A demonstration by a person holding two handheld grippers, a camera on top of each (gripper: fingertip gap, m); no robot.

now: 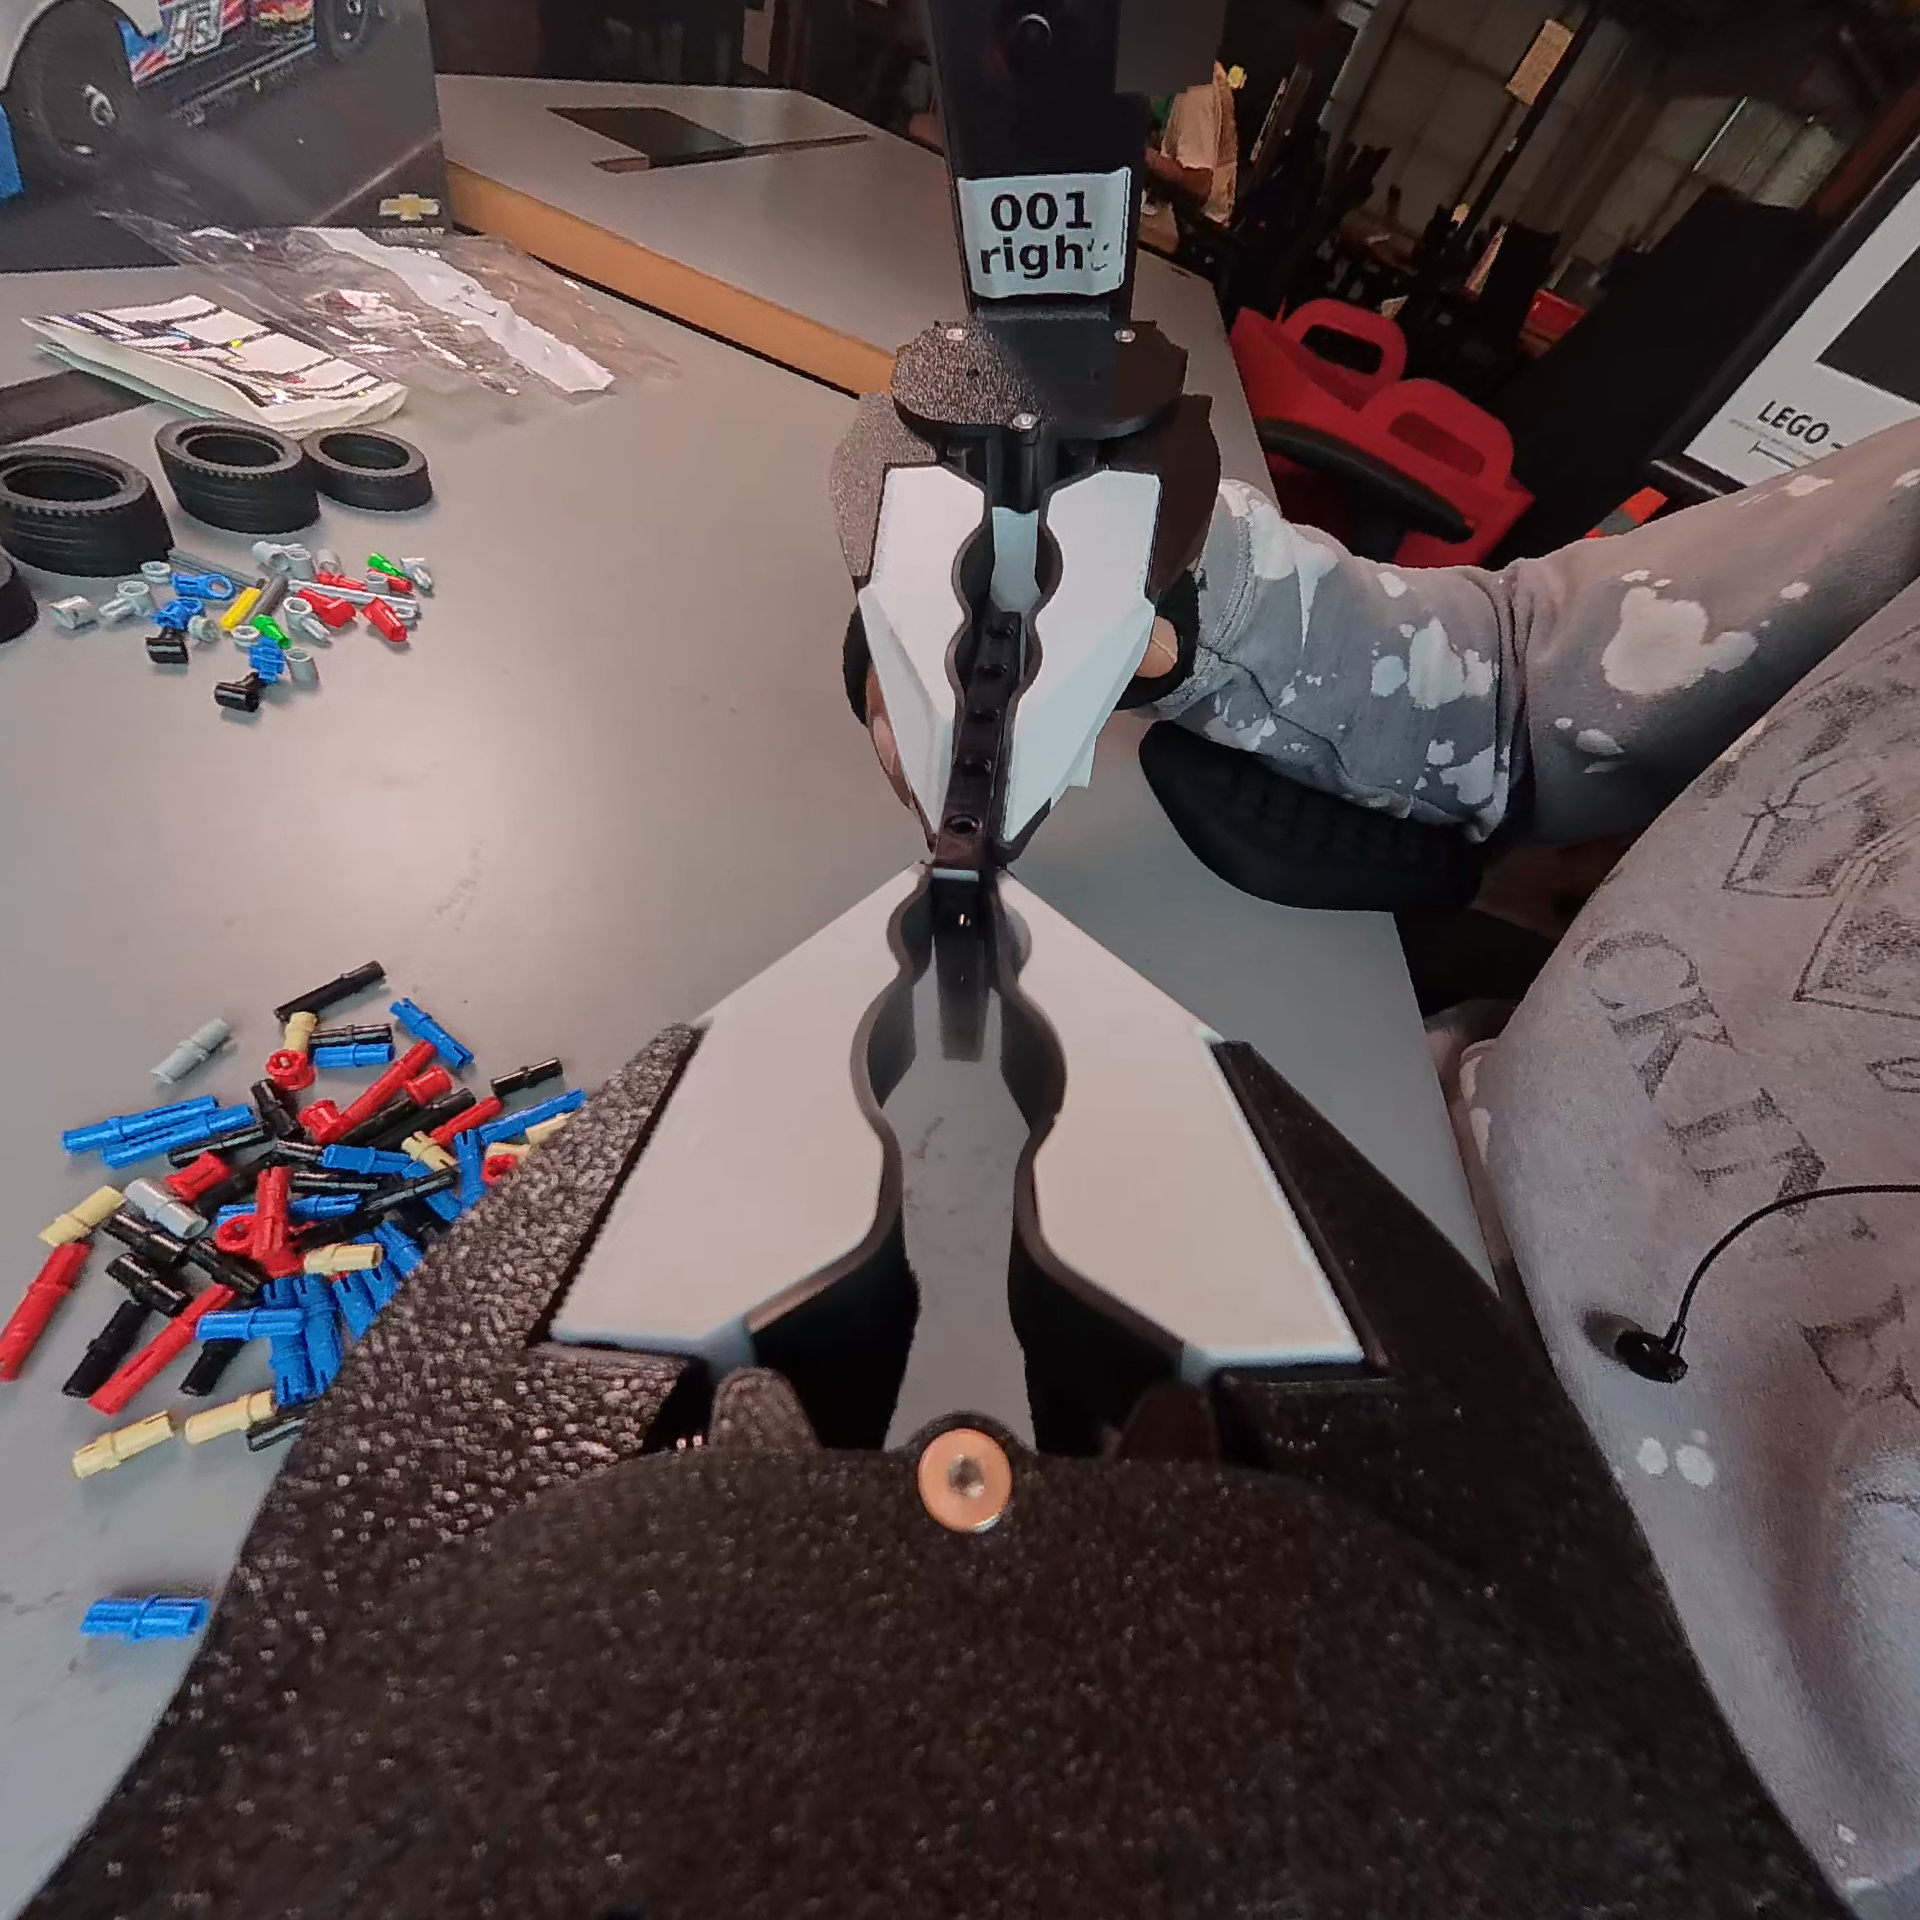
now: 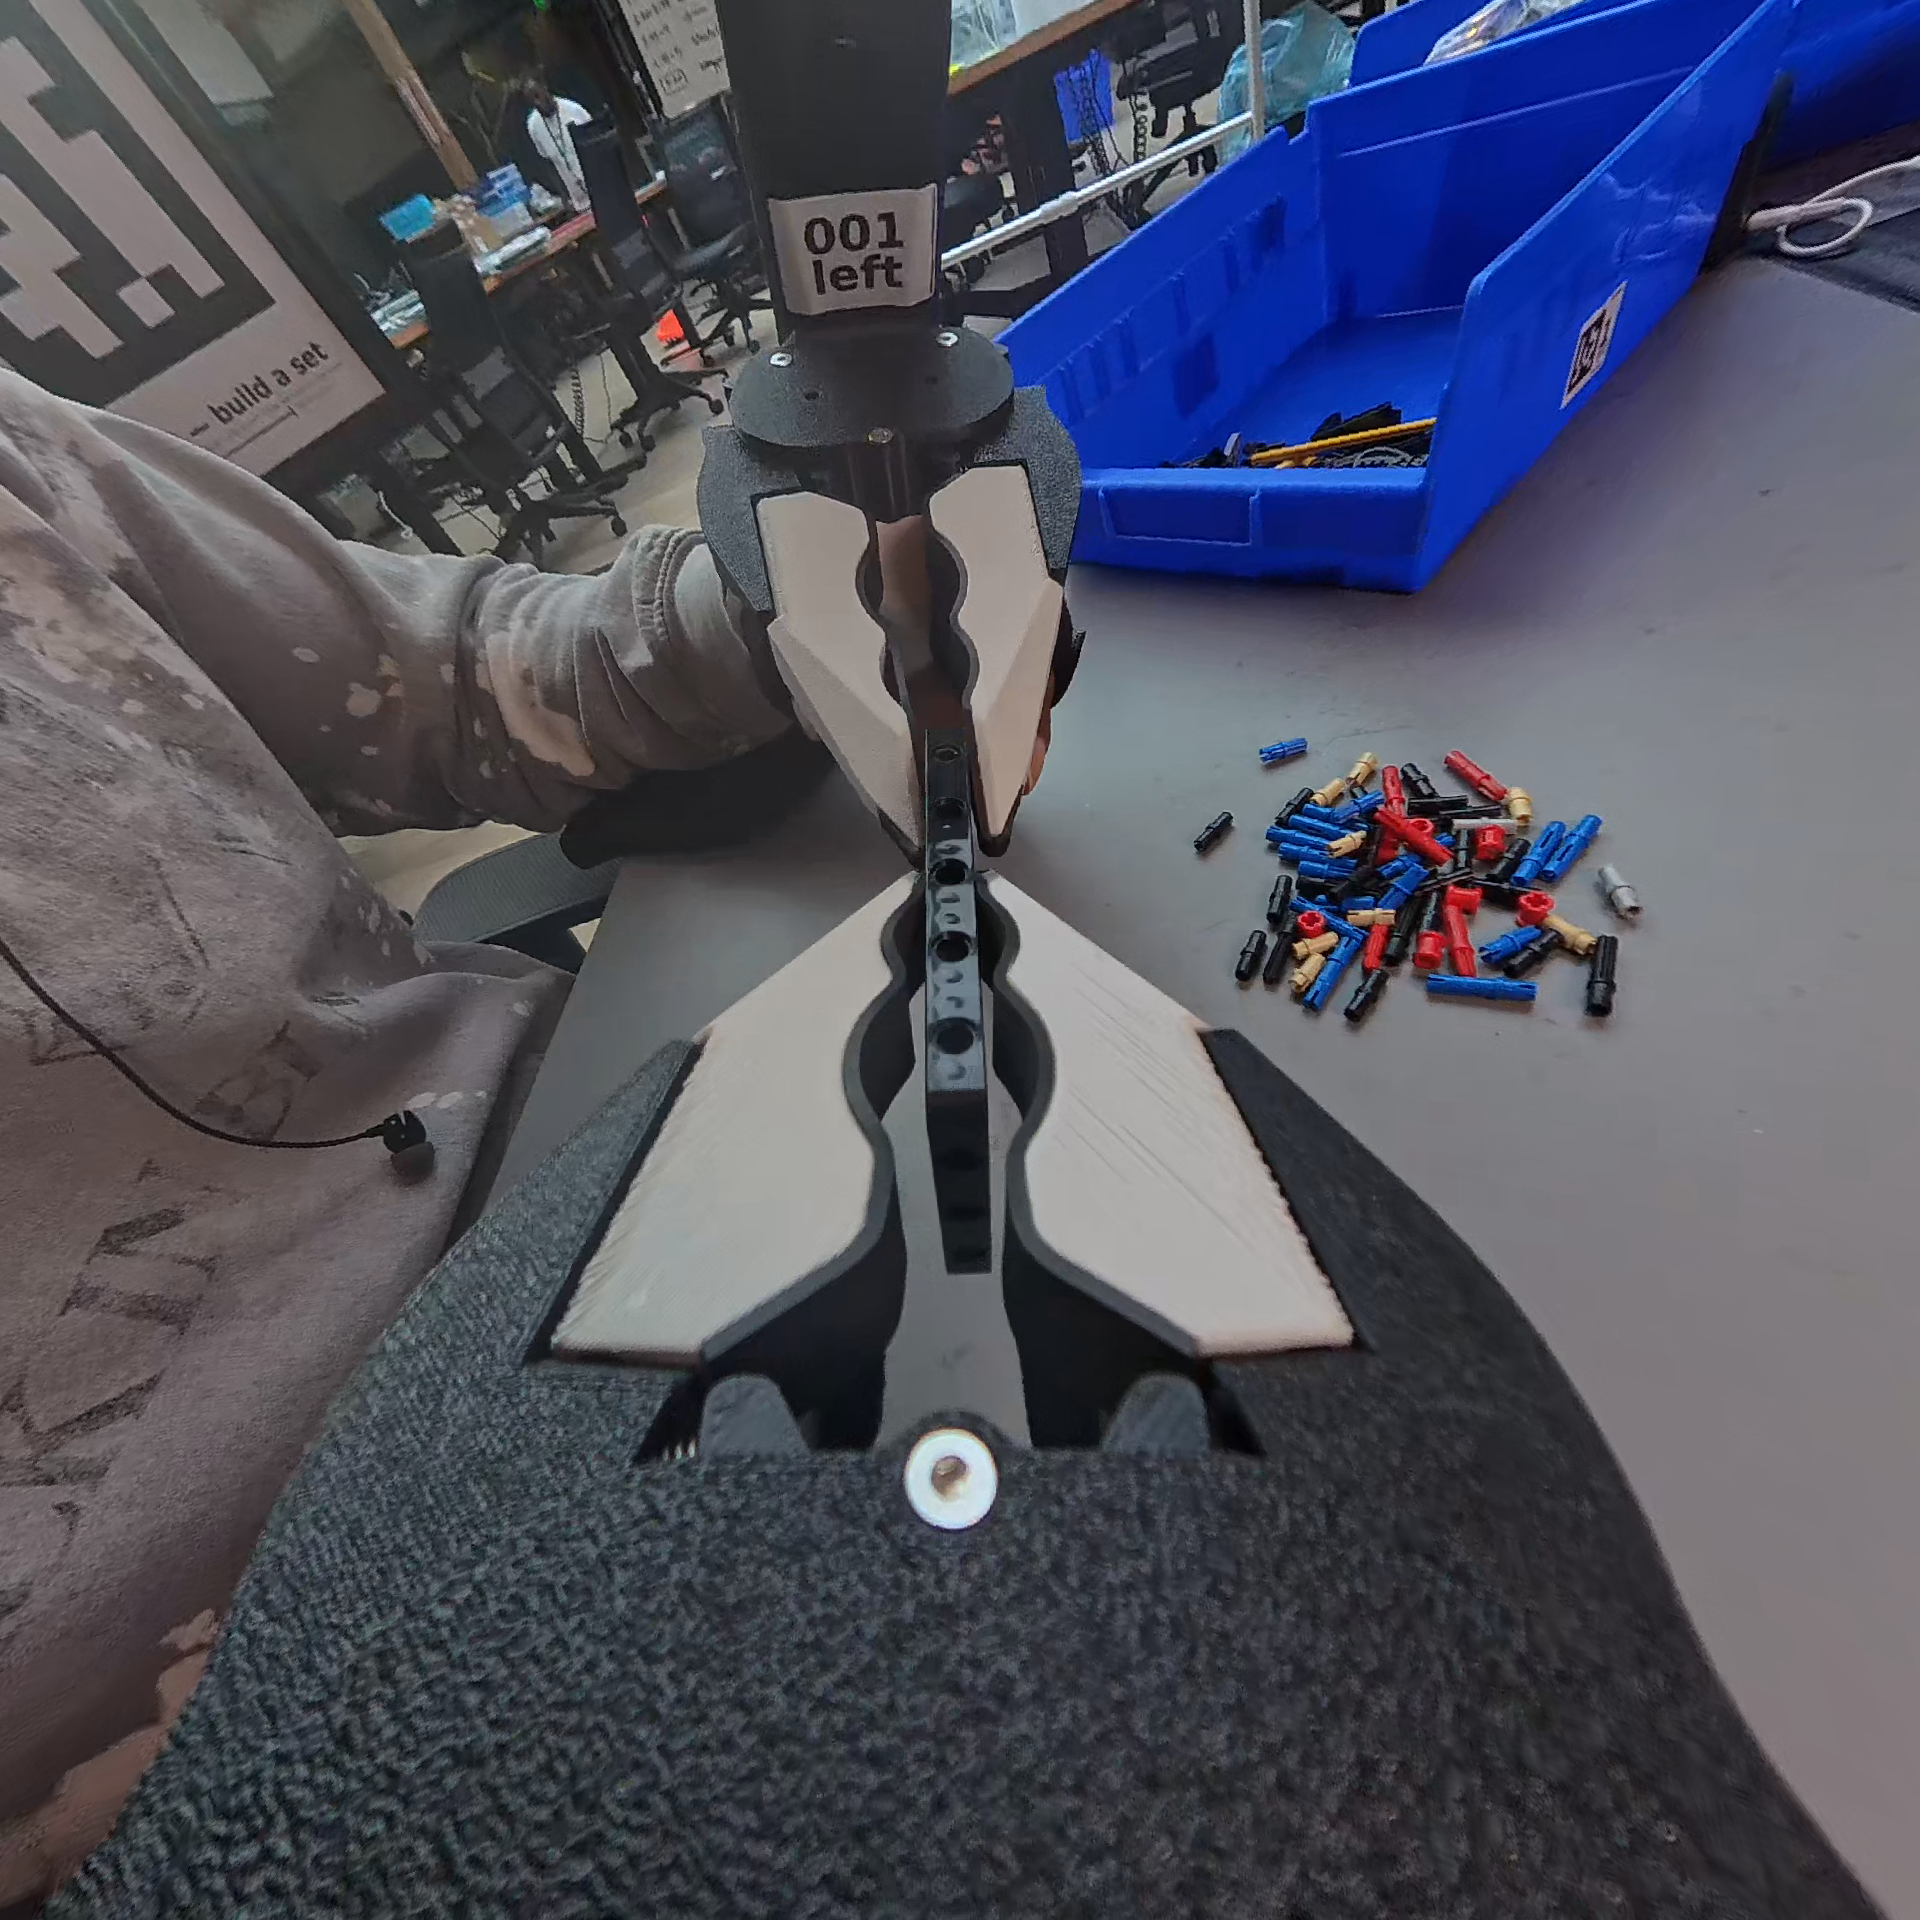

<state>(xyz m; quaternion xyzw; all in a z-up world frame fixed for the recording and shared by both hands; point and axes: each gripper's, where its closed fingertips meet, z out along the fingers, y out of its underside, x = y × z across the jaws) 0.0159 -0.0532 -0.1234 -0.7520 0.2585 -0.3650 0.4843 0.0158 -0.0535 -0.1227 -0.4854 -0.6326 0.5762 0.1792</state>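
Black plastic holed beam (image 2: 951,997) sits pinched between both narrow jaws, tip to tip above the worktop (image 2: 1558,1195); any twist could pop it loose onto the pin pile (image 2: 1434,883).

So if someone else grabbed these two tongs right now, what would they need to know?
Left tongs: shut on one end of the black holed beam.
Right tongs: shut on the same beam, further along; both sets meet tip to tip above the grey table.
Nearby: pile of loose pins, blue bin, black tyres.
Done: beam lifted and held by both. Nothing is plugged into its visible holes.
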